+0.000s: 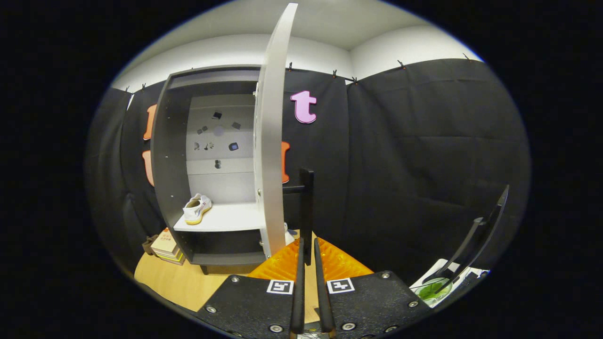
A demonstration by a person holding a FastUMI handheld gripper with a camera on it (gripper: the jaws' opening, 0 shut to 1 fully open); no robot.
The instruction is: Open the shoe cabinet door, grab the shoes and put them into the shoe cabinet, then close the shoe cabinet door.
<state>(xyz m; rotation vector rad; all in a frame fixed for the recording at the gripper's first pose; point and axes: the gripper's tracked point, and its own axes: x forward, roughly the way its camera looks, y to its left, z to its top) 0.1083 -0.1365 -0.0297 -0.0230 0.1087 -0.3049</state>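
Door [272, 141] stands open, seen edge-on, just left of and beyond the fingers. Cabinet [165, 165] mouth is left of the door, its front unobstructed. One shoe [197, 208] on the pale shelf [226, 219], toward its left side. Gripper [307, 256] fingers nearly together, clenched on nothing. Books [166, 247] lie beside the cabinet's left foot on the table [174, 282].

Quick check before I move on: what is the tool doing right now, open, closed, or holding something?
Tool: closed, fingers nearly touching with nothing between them, holding nothing; it points just right of the open cabinet door.
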